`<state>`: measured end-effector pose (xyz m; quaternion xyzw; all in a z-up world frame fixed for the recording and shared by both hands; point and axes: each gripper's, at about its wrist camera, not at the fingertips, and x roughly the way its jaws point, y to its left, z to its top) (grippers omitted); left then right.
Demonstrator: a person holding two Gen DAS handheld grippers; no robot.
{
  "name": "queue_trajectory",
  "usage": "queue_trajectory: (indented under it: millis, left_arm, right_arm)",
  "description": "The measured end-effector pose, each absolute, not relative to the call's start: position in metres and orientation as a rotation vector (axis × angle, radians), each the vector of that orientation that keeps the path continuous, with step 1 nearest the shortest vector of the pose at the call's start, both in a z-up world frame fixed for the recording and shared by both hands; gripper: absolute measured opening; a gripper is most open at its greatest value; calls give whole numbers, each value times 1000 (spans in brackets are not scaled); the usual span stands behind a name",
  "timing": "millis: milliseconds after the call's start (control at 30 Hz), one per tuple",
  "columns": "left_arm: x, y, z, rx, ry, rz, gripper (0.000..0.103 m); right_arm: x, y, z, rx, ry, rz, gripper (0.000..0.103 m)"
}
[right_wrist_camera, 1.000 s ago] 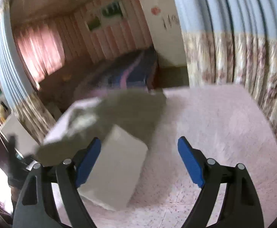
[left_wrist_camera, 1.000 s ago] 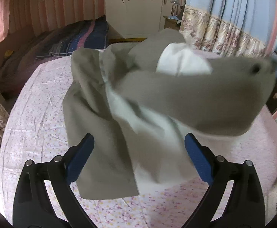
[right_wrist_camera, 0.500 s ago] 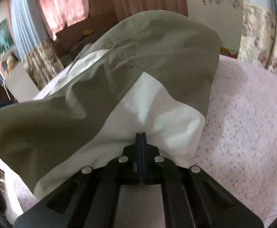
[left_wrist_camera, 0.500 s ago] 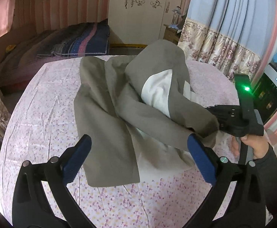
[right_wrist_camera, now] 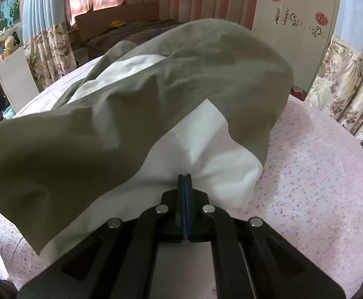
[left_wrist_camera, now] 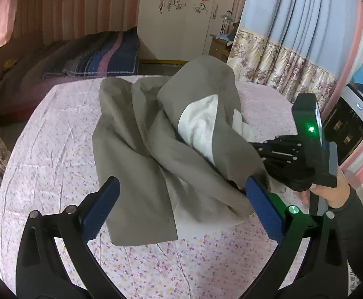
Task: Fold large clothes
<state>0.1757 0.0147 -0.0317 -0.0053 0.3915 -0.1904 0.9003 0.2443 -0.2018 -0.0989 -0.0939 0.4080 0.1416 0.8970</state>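
A large olive-grey garment [left_wrist_camera: 136, 154] with white lining [left_wrist_camera: 201, 127] lies crumpled across the middle of a bed with a pink floral sheet [left_wrist_camera: 56, 129]. My left gripper [left_wrist_camera: 181, 209] hovers open above the garment's near edge, nothing between its blue pads. My right gripper [right_wrist_camera: 185, 182] is shut on the white lining [right_wrist_camera: 206, 159], with the olive cloth [right_wrist_camera: 106, 114] humped up in front of it. In the left wrist view the right gripper's black body [left_wrist_camera: 288, 159] and the person's hand [left_wrist_camera: 330, 194] stand at the garment's right side; its fingertips are hidden by cloth there.
A second bed with a dark striped blanket [left_wrist_camera: 89, 57] lies beyond the far edge. A white wardrobe [left_wrist_camera: 181, 17] stands at the back, floral curtains [left_wrist_camera: 276, 64] to the right. A dark appliance [left_wrist_camera: 348, 124] stands at the right of the bed.
The right gripper went from open to shut on the garment's white lining. The cloth that was flying in the air has dropped onto the bed. The left gripper stayed open.
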Motion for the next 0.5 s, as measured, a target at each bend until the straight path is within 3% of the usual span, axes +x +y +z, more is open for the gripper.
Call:
queue_trajectory:
  millis: [500]
  left_arm:
    - [172,-24,-31,103,795,-445,100]
  right_arm:
    - [218,-217,-75,-200,781,263,2]
